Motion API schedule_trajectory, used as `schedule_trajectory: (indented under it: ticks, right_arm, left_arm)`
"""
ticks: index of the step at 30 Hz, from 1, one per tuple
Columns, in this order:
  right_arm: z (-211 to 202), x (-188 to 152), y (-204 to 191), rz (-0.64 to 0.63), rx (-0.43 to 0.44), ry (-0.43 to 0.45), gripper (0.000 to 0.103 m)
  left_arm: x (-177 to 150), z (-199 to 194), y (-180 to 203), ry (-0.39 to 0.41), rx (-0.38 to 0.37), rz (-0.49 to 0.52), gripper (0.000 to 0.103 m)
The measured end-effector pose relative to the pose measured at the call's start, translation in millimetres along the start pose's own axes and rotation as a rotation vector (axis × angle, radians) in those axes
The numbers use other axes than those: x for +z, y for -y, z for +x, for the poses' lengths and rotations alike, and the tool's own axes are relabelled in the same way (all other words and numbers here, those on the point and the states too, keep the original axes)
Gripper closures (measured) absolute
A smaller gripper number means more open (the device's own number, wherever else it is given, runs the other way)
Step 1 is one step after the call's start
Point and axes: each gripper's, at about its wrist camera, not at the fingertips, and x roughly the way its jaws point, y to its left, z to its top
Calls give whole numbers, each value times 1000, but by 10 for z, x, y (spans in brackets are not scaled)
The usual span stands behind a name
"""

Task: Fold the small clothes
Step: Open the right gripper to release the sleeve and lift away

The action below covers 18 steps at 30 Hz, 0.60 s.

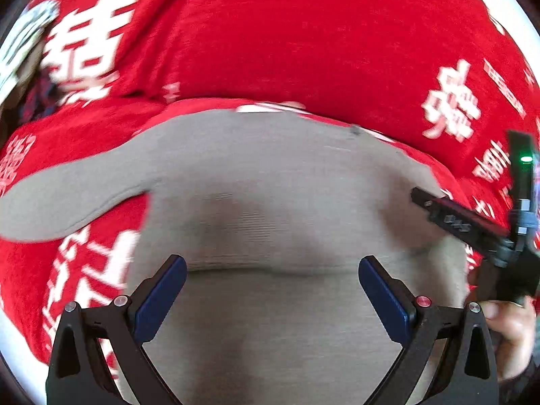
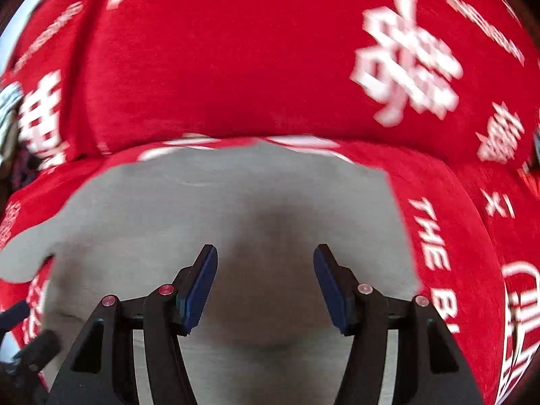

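**Two open grippers over a grey garment on a red cloth**

Two grippers hang above one grey garment [image 1: 270, 175], and neither holds anything. The garment lies spread on a red cloth [image 1: 270, 33] printed with white characters and some Latin lettering. It looks like a small knit top: a sleeve [image 1: 57, 202] runs out to the left in the left wrist view, and a fold line crosses the body just beyond the fingertips there.

The left gripper [image 1: 272, 271] has its jaws wide apart, blue pads facing each other, with only grey fabric seen in the gap. The pads do not press on the cloth; whether the tips touch it cannot be told through the blur.

The right gripper [image 2: 265, 260] also stands with its jaws apart, somewhat narrower than the left, and nothing is between them. A dark shadow lies on the garment [image 2: 236, 202] below the gap. In the left wrist view the right gripper [image 1: 418, 197] reaches in from the right edge, its dark finger over the garment's right side, with a green light on its body and a hand [image 1: 509, 330] below it.

At the far left of both views sits a pale patterned object [image 1: 23, 44], too blurred to name. Beyond the red cloth [image 2: 236, 50], a white surface [image 1: 526, 33] shows at the right edge.
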Motion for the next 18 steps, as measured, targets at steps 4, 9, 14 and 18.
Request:
schedule_trajectory:
  ticks: [4, 9, 14, 18]
  right_arm:
    - [268, -114, 360, 67, -65, -71, 40]
    - [394, -82, 463, 75, -48, -36, 38]
    - [563, 179, 433, 117, -97, -82, 34]
    - [821, 377, 454, 145, -123, -146, 20]
  left_arm:
    - [54, 297, 332, -57, 0, 83, 1]
    - [80, 748, 191, -118, 98, 72, 1]
    - [70, 763, 133, -61, 96, 104, 1]
    - [29, 747, 119, -15, 81, 115, 1]
